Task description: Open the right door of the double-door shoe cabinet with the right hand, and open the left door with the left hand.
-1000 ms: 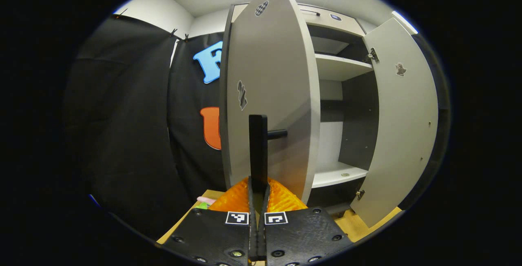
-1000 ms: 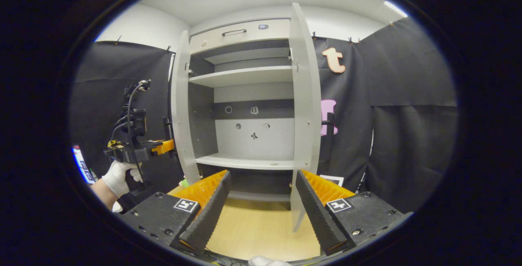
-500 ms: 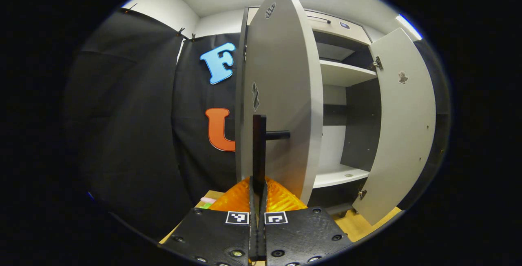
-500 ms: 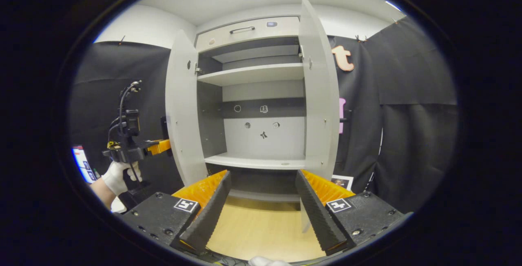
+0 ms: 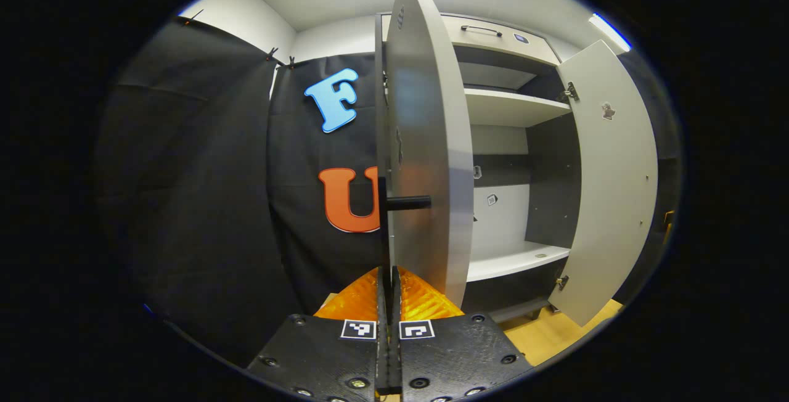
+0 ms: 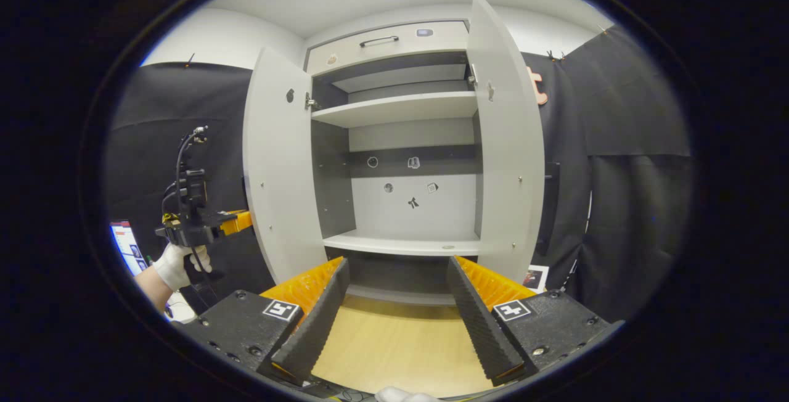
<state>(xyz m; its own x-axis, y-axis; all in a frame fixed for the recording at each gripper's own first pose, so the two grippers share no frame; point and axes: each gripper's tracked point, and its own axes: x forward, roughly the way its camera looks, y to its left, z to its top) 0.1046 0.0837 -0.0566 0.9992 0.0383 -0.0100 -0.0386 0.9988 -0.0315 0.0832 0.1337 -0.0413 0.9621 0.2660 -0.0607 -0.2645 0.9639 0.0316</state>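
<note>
The grey shoe cabinet [image 6: 400,109] stands with both doors swung out. In the left gripper view the left door [image 5: 425,143] is almost edge-on. My left gripper [image 5: 389,274] is shut on that door's black vertical handle [image 5: 383,229]. The right door [image 5: 610,168] hangs wide open beyond it. In the right gripper view my right gripper [image 6: 397,263] is open and holds nothing, a little way back from the cabinet's lower shelf [image 6: 404,245]. The left door [image 6: 277,161] and right door [image 6: 508,143] flank the opening. A gloved hand [image 6: 175,266] holds the left gripper [image 6: 237,222] behind the left door.
A drawer with a handle [image 6: 379,40] tops the cabinet, and an upper shelf [image 6: 397,109] crosses the inside. Wooden floor [image 6: 394,346] lies in front. Black cloth walls close in on both sides. A screen [image 6: 126,245] glows at the far left.
The left door has swung further out with my left gripper shut on its handle. In the right gripper view the cabinet has drifted right, with more of both doors' inner faces showing.
</note>
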